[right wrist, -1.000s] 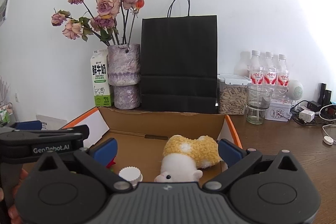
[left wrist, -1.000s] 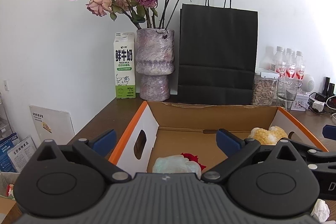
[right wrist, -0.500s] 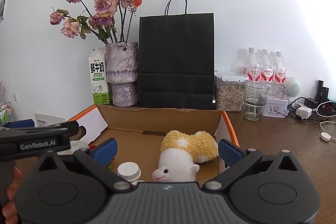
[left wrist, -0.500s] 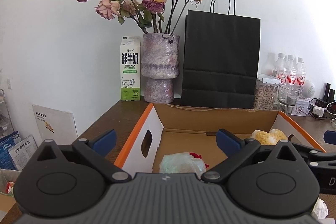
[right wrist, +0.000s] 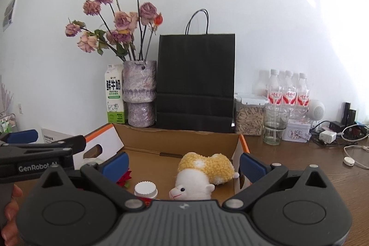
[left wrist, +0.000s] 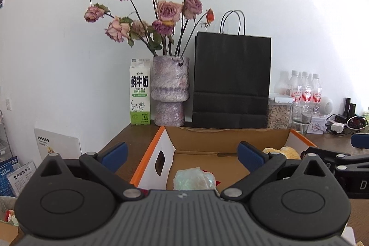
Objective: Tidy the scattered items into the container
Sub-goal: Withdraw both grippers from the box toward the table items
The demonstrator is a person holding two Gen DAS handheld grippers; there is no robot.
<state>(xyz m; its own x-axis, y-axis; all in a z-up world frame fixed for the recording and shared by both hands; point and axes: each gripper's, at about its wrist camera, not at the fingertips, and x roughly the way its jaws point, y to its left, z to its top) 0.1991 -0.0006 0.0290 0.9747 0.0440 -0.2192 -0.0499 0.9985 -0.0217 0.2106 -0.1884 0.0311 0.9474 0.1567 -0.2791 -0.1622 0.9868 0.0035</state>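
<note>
The left claw (left wrist: 182,153) is spread wide and holds nothing, its blue pads (left wrist: 114,153) well apart above the near end of the cardboard box (left wrist: 227,137). The right claw (right wrist: 183,164) is just as wide open and empty, poised over the same box from the other side. Between the left claw's pads, low and close in, lies a pale crumpled wrapper (left wrist: 192,178) with a bit of red showing beside it. Between the right claw's pads sits a plush sheep (right wrist: 203,173), yellow wool on a white body, lying on the box floor with its head toward the claw. Just left of it stands a white ridged bottle cap (right wrist: 145,188), and further left, by the claw's left pad, a small red flower (right wrist: 124,178). All of these are inside the box, which rests on the brown counter (right wrist: 288,153). Beyond the box, ahead of both claws, stand a milk carton (left wrist: 140,91), a mottled vase (left wrist: 170,90) of dried roses and a black paper bag (left wrist: 231,80) against the wall. Ahead and to the right are a jar of seeds (right wrist: 249,114), a glass (right wrist: 275,125) and some water bottles (right wrist: 287,89). A person's fingers (right wrist: 10,211) show at the left edge of the right claw's view, gripping the left tool
</note>
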